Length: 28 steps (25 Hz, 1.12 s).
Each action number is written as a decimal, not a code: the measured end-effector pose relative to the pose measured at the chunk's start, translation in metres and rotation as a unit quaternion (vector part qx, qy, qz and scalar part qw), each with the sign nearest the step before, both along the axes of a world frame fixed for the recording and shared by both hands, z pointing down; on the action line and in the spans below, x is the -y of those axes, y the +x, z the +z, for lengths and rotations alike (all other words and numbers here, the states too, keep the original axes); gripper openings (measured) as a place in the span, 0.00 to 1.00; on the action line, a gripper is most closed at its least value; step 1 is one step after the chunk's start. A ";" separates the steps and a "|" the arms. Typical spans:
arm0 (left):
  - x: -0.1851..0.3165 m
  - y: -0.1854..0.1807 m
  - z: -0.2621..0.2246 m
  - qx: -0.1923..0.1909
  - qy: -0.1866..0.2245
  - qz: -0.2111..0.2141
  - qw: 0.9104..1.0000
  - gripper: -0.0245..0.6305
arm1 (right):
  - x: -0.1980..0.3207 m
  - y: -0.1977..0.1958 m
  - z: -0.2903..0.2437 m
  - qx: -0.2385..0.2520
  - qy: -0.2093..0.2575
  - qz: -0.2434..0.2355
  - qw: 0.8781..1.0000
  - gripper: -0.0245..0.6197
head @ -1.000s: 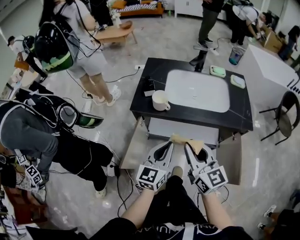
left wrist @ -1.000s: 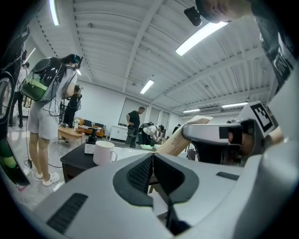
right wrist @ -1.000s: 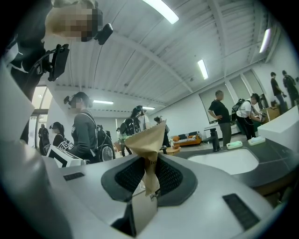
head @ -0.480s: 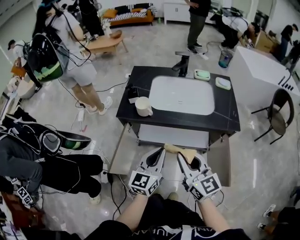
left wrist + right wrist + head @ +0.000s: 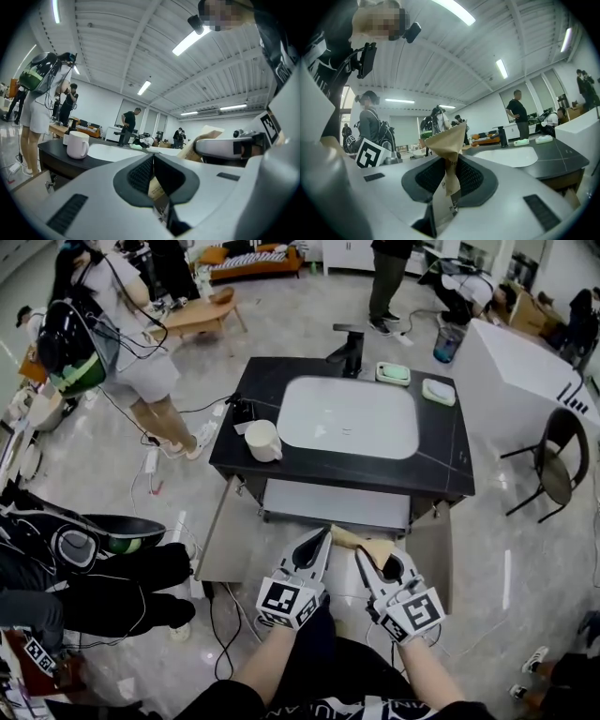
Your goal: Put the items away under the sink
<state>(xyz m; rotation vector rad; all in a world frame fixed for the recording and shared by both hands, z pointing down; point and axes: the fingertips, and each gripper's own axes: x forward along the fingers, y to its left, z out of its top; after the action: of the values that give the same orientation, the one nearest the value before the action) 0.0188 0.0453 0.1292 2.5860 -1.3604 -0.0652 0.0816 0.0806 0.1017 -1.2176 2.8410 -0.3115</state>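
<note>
Jaws of both the left gripper (image 5: 153,174) and the right gripper (image 5: 449,177) pinch one crumpled brown paper bag (image 5: 448,138).

mug (image 5: 262,440) left of sink (image 5: 309,409), faucet (image 5: 348,351) behind, paper bag (image 5: 368,547) before cabinet (image 5: 334,503)

Bright, even indoor light from long ceiling strip lamps (image 5: 191,40); shadows soft. Streaky glare on glossy pale stone floor (image 5: 505,576). Gripper views: fisheye, dark vignetted corners, nearest foreground soft. Head view: edges bowed.
</note>
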 end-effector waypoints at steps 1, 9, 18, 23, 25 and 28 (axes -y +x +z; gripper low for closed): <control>0.000 0.004 0.004 0.003 -0.003 0.004 1.000 0.05 | 0.001 0.002 0.004 -0.001 -0.003 0.000 1.000 0.16; 0.036 0.022 0.027 0.018 -0.004 0.017 1.000 0.05 | 0.037 0.016 0.029 -0.004 -0.012 0.014 1.000 0.16; 0.093 0.038 0.114 0.006 -0.016 0.047 0.999 0.05 | 0.097 0.023 0.108 0.001 0.004 0.024 1.000 0.16; 0.118 0.045 0.188 0.018 -0.002 0.066 0.998 0.05 | 0.124 0.020 0.180 -0.014 0.034 0.030 0.999 0.16; 0.121 0.047 0.218 0.020 0.001 0.072 0.997 0.05 | 0.126 0.022 0.212 -0.015 0.038 0.027 0.999 0.16; 0.127 0.048 0.262 0.022 0.004 0.085 0.996 0.05 | 0.129 0.026 0.256 -0.009 0.047 0.026 0.999 0.16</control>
<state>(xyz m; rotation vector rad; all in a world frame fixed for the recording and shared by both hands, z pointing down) 0.0666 -0.0817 0.3912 2.7133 -1.1513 0.0132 0.1075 -0.0483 0.3572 -1.2788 2.7981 -0.1641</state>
